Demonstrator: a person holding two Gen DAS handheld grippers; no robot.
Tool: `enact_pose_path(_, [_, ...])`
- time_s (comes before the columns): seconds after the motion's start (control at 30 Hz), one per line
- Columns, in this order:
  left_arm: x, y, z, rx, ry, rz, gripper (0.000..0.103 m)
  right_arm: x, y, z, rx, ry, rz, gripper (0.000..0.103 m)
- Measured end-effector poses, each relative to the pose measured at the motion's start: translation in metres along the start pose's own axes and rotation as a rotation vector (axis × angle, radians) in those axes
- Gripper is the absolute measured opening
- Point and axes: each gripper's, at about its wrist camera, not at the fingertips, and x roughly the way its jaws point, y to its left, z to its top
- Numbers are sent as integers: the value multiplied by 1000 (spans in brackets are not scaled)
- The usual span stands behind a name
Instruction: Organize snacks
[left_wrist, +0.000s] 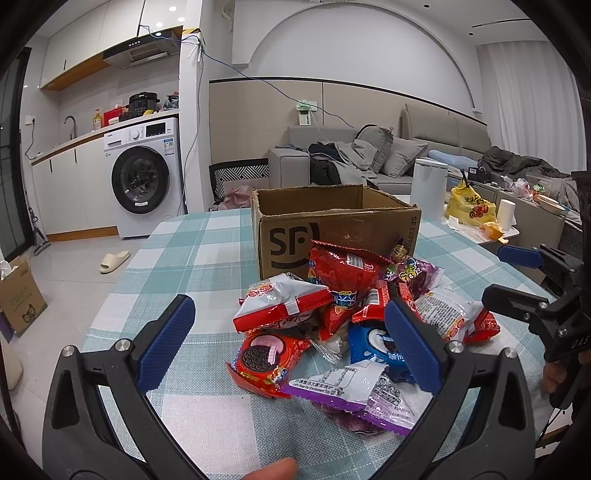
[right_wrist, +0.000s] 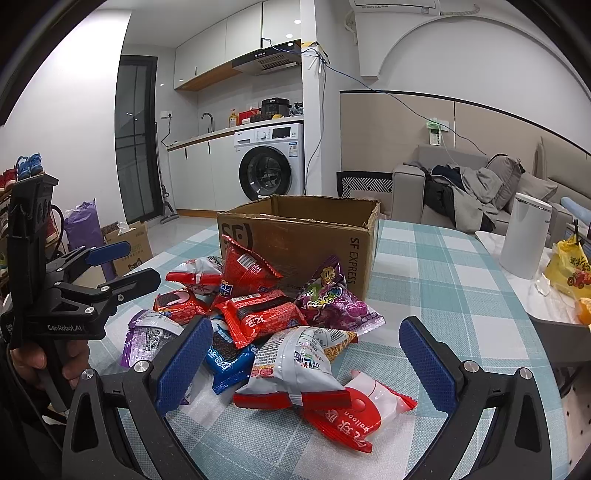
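Observation:
A pile of snack packets lies on the checked tablecloth (left_wrist: 192, 266) in front of an open cardboard SF box (left_wrist: 332, 218), which also shows in the right wrist view (right_wrist: 303, 229). The pile holds a red Oreo packet (left_wrist: 264, 360), a purple-and-white packet (left_wrist: 354, 391), a blue packet (left_wrist: 373, 343) and a white-and-red packet (right_wrist: 295, 365). My left gripper (left_wrist: 291, 343) is open and empty, its jaws straddling the near side of the pile. My right gripper (right_wrist: 310, 362) is open and empty around the white-and-red packet. Each gripper shows in the other's view.
A white canister (right_wrist: 524, 236) and a yellow bag (right_wrist: 570, 269) sit on a side table to the right. A sofa (left_wrist: 369, 158) stands behind. A washing machine (left_wrist: 144, 177) and a cardboard box on the floor (left_wrist: 18, 299) are to the left.

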Motion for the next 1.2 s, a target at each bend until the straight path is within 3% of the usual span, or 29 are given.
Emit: enact_pose_path(1.2, [5, -3, -1, 0, 2, -3, 102, 0, 0, 1, -2, 2, -1, 103])
